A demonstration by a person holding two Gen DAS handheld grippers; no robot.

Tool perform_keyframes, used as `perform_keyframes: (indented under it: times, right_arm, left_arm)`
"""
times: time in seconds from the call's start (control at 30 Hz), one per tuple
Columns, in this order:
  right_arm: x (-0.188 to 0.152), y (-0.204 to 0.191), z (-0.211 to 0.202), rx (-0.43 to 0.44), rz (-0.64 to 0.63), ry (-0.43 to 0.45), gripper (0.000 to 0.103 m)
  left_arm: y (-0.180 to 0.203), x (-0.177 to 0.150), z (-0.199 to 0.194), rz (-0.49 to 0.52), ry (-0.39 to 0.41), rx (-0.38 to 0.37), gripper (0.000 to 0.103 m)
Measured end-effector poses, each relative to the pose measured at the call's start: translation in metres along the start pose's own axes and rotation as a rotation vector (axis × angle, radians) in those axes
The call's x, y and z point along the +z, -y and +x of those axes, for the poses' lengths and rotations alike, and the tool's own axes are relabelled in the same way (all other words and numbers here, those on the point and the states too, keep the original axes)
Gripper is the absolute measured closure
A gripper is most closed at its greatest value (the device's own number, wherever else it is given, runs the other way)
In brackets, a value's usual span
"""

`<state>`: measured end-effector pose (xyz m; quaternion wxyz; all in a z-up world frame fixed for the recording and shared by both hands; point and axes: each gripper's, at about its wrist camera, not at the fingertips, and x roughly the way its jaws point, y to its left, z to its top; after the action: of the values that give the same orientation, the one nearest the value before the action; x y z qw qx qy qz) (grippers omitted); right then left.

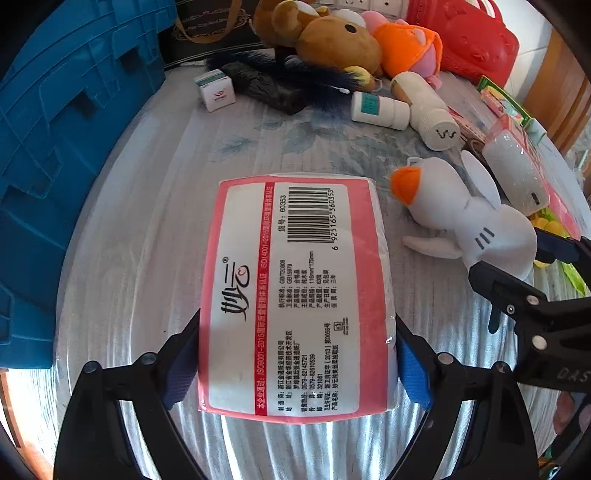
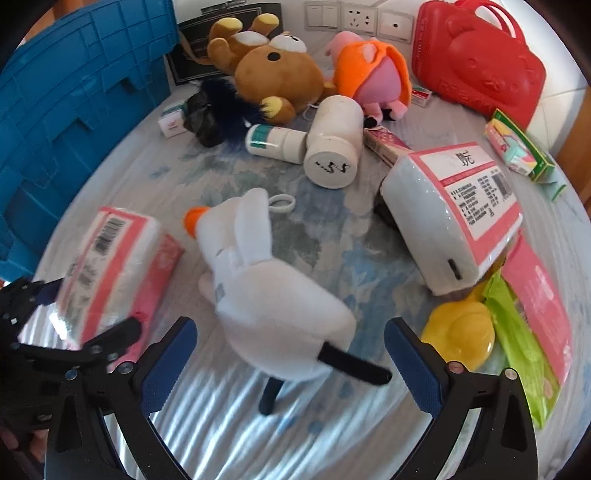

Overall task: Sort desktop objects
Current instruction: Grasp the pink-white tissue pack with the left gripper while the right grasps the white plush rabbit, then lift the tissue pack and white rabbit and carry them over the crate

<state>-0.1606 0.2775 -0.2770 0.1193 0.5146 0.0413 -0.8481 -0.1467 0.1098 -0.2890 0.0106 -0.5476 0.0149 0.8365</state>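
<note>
Patterned blue-grey cloth covers the tabletop (image 1: pixel 155 206), with a blue crate (image 1: pixel 55 147) at its left edge and wall sockets (image 2: pixel 358 18) behind.

Item 1: tissue pack (image 1: pixel 295 295), pink-bordered plastic wrap, lying flat near the crate. Left tool (image 1: pixel 295 365) straddles its near end, jaws wide apart, blue pads at or just beside the two long sides; whether they press yet cannot be told. Judged light, soft and squashy, film slippery; best taken across the narrow width, as now lined up. Legible: barcode 6 925165 360353, "60353", "ISO9001-2015", "ISO14001-2015", "GB/T20808", "GB15979", "0579-82145721".

Item 2: white plush bird (image 2: pixel 258 280), orange beak, black legs, hanging loop, lying just right of the pack. Right tool (image 2: pixel 291 362) hangs over its rear, jaws apart, not touching. Judged very light and soft; grip the body.

Other stock: second tissue pack (image 2: pixel 450 221), white jar (image 2: pixel 332 147), brown bear plush (image 2: pixel 273 74), red case (image 2: pixel 476 55).
</note>
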Motion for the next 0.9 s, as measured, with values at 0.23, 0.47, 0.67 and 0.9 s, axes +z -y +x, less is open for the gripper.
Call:
perform_keyframes:
  times: [0.23, 0.47, 0.67, 0.9]
  right_arm:
    - [-0.001, -0.011, 0.005, 0.012, -0.026, -0.001, 0.034]
    - [-0.005, -0.017, -0.042, 0.005, -0.036, 0.101, 0.034]
    - [-0.002, -0.029, -0.093, -0.009, -0.033, 0.217, 0.034]
    - [0.007, -0.058, -0.159, -0.045, -0.040, 0.397, 0.034]
  left_arm:
    - [0.000, -0.012, -0.007, 0.013, 0.011, 0.019, 0.012]
    - [-0.004, -0.026, -0.037, 0.018, 0.089, 0.026, 0.012]
    - [-0.011, -0.026, -0.083, 0.035, 0.214, 0.049, 0.012]
    - [-0.034, -0.020, -0.150, 0.028, 0.395, 0.051, 0.012]
